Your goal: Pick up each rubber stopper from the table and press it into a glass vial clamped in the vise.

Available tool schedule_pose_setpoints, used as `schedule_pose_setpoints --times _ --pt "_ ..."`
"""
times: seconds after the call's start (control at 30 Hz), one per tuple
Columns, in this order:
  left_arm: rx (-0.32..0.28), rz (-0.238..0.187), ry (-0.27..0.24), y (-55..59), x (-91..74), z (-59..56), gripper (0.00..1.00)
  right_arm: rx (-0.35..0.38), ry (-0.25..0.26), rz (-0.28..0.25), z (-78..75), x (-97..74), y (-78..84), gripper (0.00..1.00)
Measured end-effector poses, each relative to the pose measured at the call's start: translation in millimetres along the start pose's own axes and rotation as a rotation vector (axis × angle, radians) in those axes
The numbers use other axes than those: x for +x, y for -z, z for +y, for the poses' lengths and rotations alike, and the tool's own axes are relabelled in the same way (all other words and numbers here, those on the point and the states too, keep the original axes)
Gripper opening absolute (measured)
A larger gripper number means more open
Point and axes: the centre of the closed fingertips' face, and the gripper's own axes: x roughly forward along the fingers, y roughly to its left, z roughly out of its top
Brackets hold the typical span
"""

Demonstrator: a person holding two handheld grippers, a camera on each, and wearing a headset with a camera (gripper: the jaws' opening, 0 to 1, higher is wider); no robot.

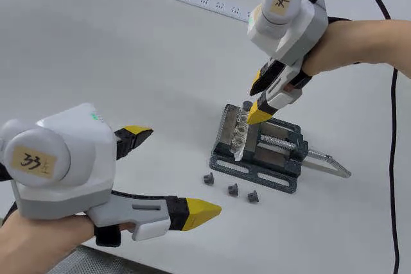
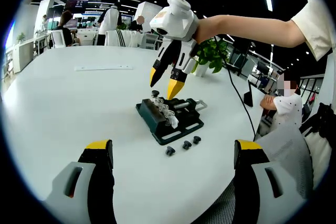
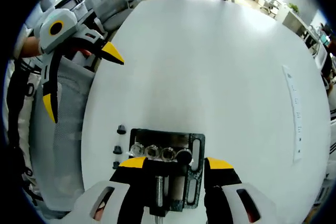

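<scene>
A dark vise [image 1: 273, 158] clamps a row of glass vials [image 1: 240, 131]. The far vial carries a dark rubber stopper [image 1: 246, 104]; the others are uncapped. Three loose stoppers [image 1: 233, 189] lie on the white table in front of the vise. My right gripper [image 1: 258, 102] hovers open just above the stoppered end of the row, holding nothing. Its own view looks down on the vise [image 3: 197, 150], the vials [image 3: 153, 152] and the capped one [image 3: 184, 156]. My left gripper [image 1: 172, 171] stands open and empty at the near left, well short of the loose stoppers [image 2: 186, 144].
A white power strip [image 1: 212, 1] lies at the back of the table. A black cable [image 1: 393, 126] runs down the right side. The vise handle [image 1: 327, 158] sticks out to the right. People and desks stand beyond the table in the left gripper view.
</scene>
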Motion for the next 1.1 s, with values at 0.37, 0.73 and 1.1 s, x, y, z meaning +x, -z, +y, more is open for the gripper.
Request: schedule_pose_setpoints --times 0.37,0.73,1.1 --pt "-0.006 -0.001 0.009 -3.7 1.1 -2.0 0.95 0.009 0.018 -0.056 4.2 2.9 6.2 0.67" --pt "0.007 -0.006 0.012 -7.9 1.5 -2.4 0.96 0.036 0.039 -0.154 11.6 2.2 7.6 0.69" --pt "-0.006 -0.010 0.010 -8.6 1.1 -0.6 0.96 0.061 0.031 -0.231 36.2 0.4 17.2 0.66"
